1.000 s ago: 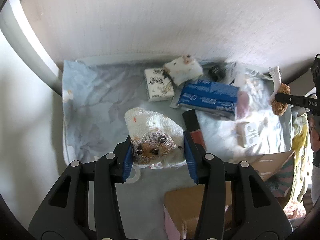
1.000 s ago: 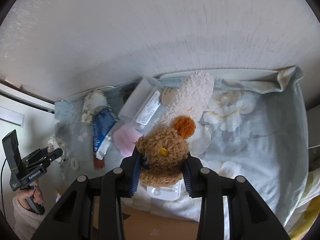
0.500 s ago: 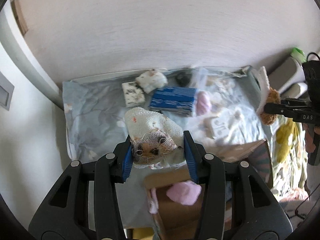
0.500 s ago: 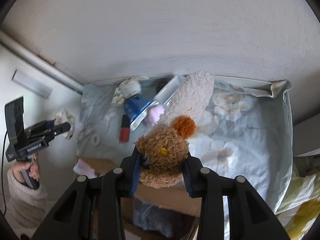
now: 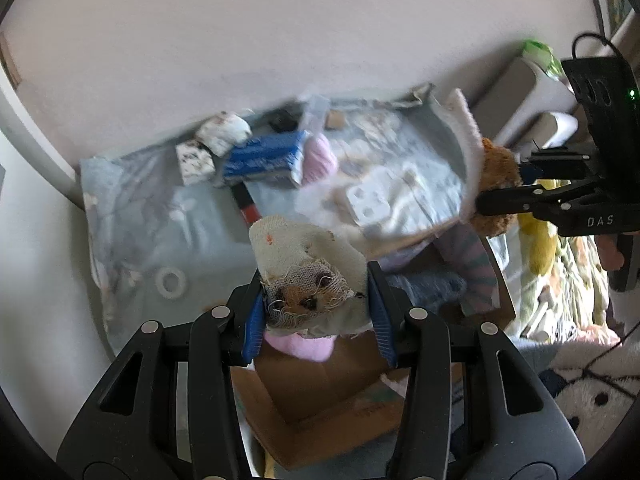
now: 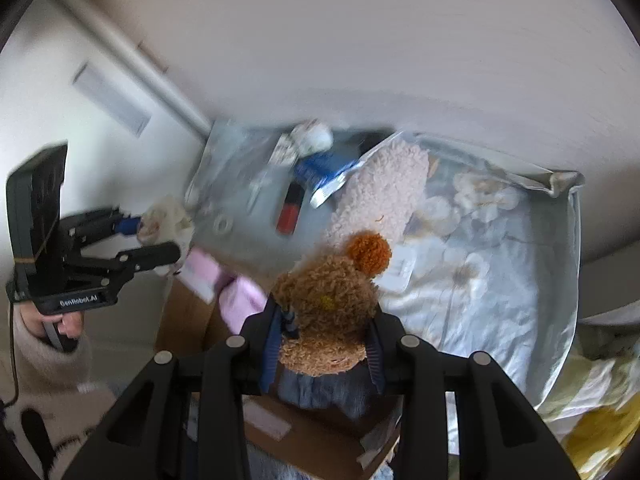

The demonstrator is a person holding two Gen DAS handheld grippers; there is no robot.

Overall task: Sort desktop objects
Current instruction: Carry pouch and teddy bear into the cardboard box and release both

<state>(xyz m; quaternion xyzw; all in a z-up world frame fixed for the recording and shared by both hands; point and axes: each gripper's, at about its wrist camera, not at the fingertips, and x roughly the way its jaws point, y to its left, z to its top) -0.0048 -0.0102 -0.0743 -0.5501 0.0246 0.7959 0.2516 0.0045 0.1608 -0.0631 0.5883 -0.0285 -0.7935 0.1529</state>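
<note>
1. Left gripper [image 5: 316,304] squeezes a white rag toy [image 5: 308,268], high over the box [image 5: 320,384].
2. Right gripper [image 6: 322,344] squeezes a brown bear [image 6: 332,304] over the box too.
3. Floppy toys might slip out and miss it.

Black gripper [image 5: 316,320] frames, blue pads, silver screws; seemingly fuzzy cream sleeve [image 6: 48,364].

In the left wrist view, a blue rectangular packet [image 5: 266,158] lay at upper centre on the pale floral cloth [image 5: 132,208], a white tape ring [image 5: 171,281] at lower left of it, an open brown cardboard box [image 5: 320,392] below.
</note>
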